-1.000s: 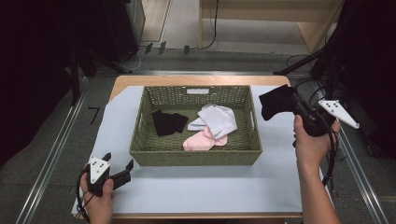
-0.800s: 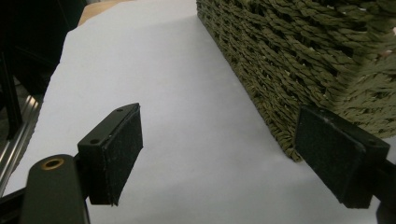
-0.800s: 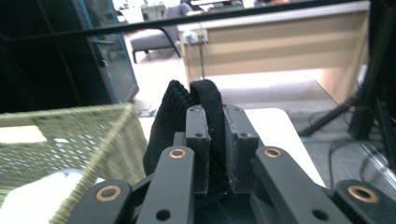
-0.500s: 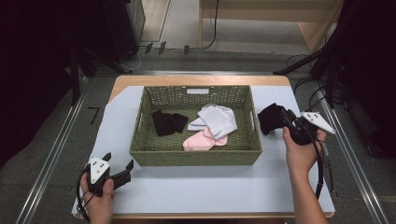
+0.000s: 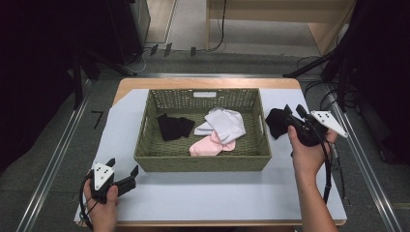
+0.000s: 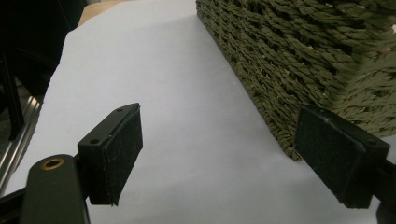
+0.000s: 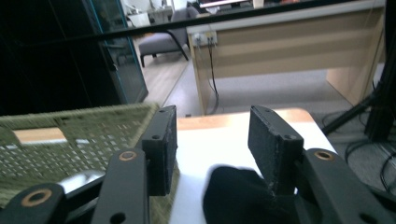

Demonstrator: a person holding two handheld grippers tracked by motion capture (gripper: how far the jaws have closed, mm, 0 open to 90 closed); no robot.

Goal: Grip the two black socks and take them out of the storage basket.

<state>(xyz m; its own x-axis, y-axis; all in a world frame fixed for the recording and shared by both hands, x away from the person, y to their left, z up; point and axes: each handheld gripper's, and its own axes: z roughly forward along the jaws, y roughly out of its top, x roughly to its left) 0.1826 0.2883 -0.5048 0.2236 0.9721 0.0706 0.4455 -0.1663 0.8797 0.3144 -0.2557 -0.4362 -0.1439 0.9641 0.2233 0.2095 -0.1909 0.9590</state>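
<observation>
1 black sock [image 5: 276, 122] now lies released beside the basket [image 5: 145, 140].

A wooden table [image 5: 203, 83] under a white sheet [image 5: 208, 193] stands on grey carpet [image 5: 193, 55]. Metal rails [image 5: 53, 164] run along the floor on both sides. Beyond it stand a light wooden desk [image 7: 299, 42], black cables [image 5: 220, 29], a glass door [image 7: 109, 51] and a grey chair [image 7: 161, 44]. Both sides lie in darkness

White-covered table [image 5: 203, 198] carries a wicker basket [image 5: 200, 162] and black sock [image 5: 275, 123].
</observation>
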